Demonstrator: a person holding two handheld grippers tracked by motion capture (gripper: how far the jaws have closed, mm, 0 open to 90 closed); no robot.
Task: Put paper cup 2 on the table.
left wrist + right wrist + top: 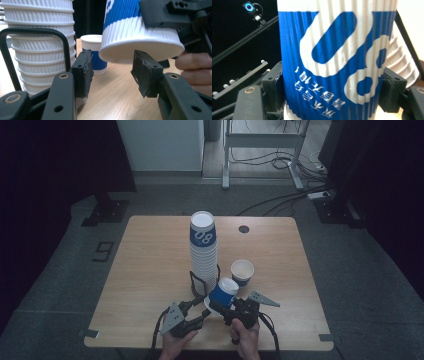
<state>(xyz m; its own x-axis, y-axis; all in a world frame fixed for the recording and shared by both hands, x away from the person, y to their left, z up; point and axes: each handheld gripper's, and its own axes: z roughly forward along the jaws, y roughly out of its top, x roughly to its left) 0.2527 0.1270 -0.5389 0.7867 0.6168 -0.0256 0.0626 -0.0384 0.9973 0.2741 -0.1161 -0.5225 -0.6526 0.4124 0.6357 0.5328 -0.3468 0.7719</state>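
Note:
A blue-and-white ribbed paper cup (223, 293) (332, 62) hangs tilted and upside down over the table's front, with my right gripper (225, 308) (332, 90) shut on its sides. Just left of it my left gripper (202, 309) (111, 72) is open; its jaws sit below the cup's rim (140, 50), one pad close to it, with nothing pressed between them. A tall stack of upside-down cups (203, 251) (40, 37) stands mid-table inside a black wire holder (195, 282) (37, 32). One cup stands upright (242, 272) (93, 50) right of the stack.
The wooden table (150, 270) has a round cable hole (243, 229) near its far edge and tape marks at the front corners. Behind the table, cables run over grey floor around a metal frame (262, 150). Bare tabletop lies left and right of the stack.

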